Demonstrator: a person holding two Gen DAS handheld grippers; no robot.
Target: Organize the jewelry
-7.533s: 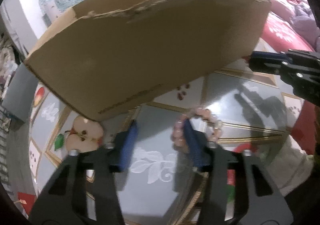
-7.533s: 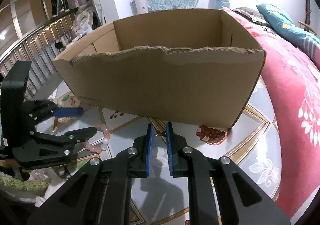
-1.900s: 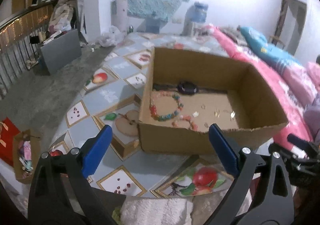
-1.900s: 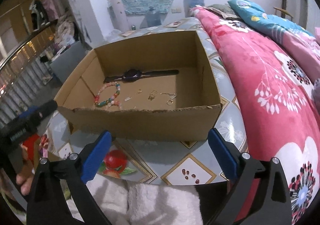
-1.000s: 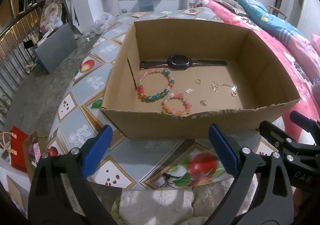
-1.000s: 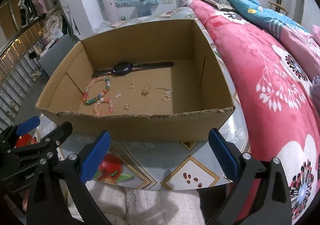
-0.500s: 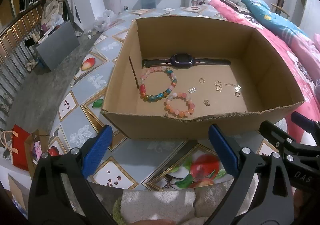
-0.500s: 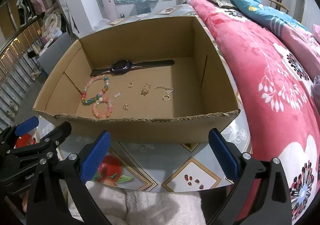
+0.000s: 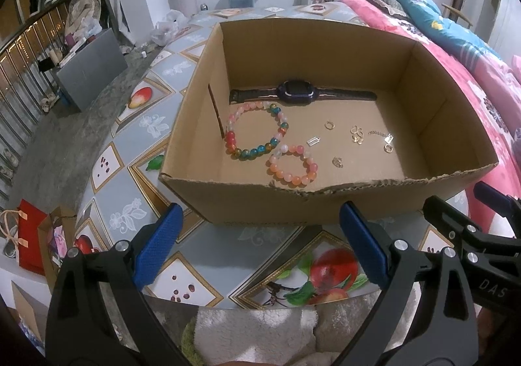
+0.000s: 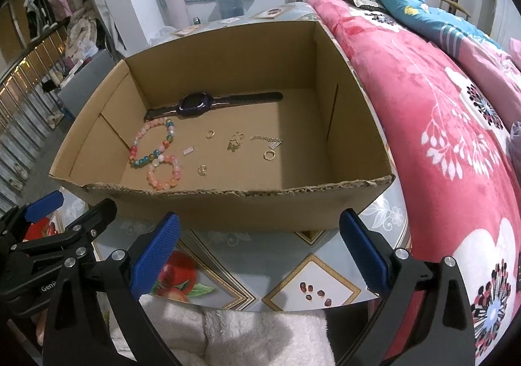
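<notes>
An open cardboard box (image 9: 325, 200) (image 10: 228, 206) stands on the table. Inside lie a dark wristwatch (image 9: 298, 93) (image 10: 195, 103), a multicoloured bead bracelet (image 9: 257, 131) (image 10: 151, 143), a pink bead bracelet (image 9: 293, 164) (image 10: 163, 171) and several small gold and silver rings and charms (image 9: 356, 136) (image 10: 236, 141). My left gripper (image 9: 260, 245) is open and empty, in front of the box's near wall. My right gripper (image 10: 259, 250) is open and empty, also in front of the near wall. Each gripper shows at the edge of the other's view.
The table (image 9: 195, 271) (image 10: 312, 278) has a glossy tiled fruit pattern. A pink floral blanket (image 10: 456, 125) lies to the right. A white fluffy cloth (image 10: 247, 333) hangs at the table's near edge. Red bags (image 9: 29, 236) and a grey box (image 9: 91, 70) stand on the floor at left.
Both grippers have edged slightly closer to the box and stay open. The pink bracelet, on the table by the left gripper 7.5 s ago, lies in the box.
</notes>
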